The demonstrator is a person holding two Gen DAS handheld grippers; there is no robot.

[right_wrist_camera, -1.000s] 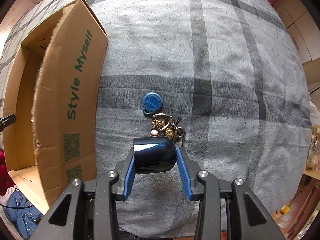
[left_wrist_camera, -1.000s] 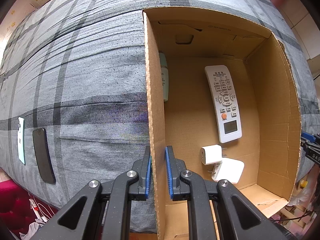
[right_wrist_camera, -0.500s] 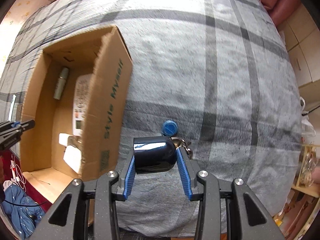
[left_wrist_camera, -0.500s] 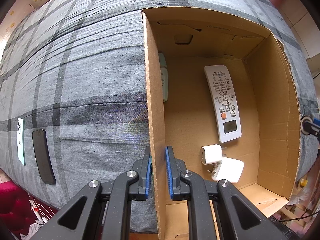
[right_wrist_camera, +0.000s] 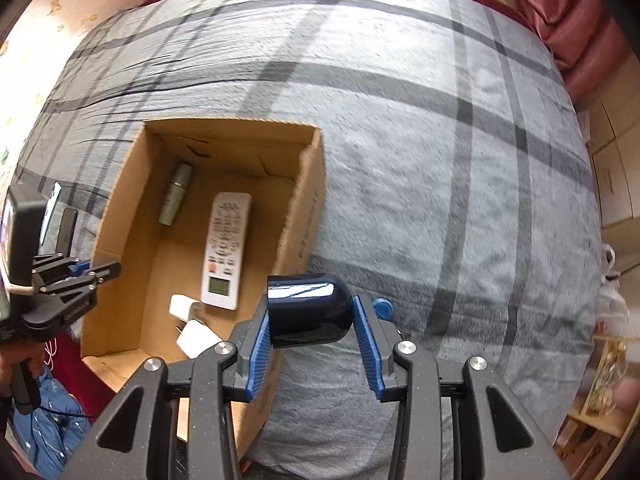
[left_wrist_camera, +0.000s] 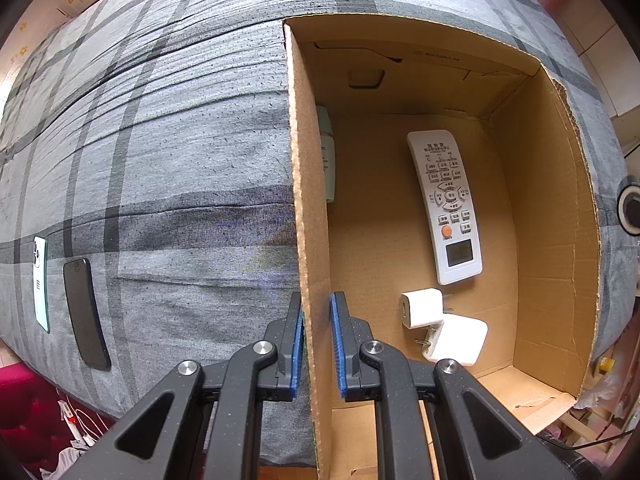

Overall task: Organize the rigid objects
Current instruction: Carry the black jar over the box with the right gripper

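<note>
My left gripper (left_wrist_camera: 316, 344) is shut on the left wall of the open cardboard box (left_wrist_camera: 310, 216), one pad on each side of it. Inside the box lie a white remote (left_wrist_camera: 446, 204), two white plug adapters (left_wrist_camera: 440, 324) and a pale green tube (left_wrist_camera: 326, 160). My right gripper (right_wrist_camera: 310, 336) is shut on a glossy dark blue rounded case (right_wrist_camera: 306, 310), held up in the air beside the box (right_wrist_camera: 308, 216)'s right wall. A blue key fob (right_wrist_camera: 382, 307) peeks out on the bedspread behind the right finger. The left gripper (right_wrist_camera: 80, 276) shows at the box's left wall.
The box sits on a grey plaid bedspread (right_wrist_camera: 440, 140). Left of the box lie a black phone (left_wrist_camera: 86, 314) and a pale green phone (left_wrist_camera: 40, 280). The bed's near edge drops to red fabric and cables (left_wrist_camera: 48, 412). Pink curtains (right_wrist_camera: 568, 20) hang at the far right.
My right gripper has risen with the dark blue case and shifted toward the box, leaving the keys on the bedspread; the box interior has come into its view. The left gripper kept still.
</note>
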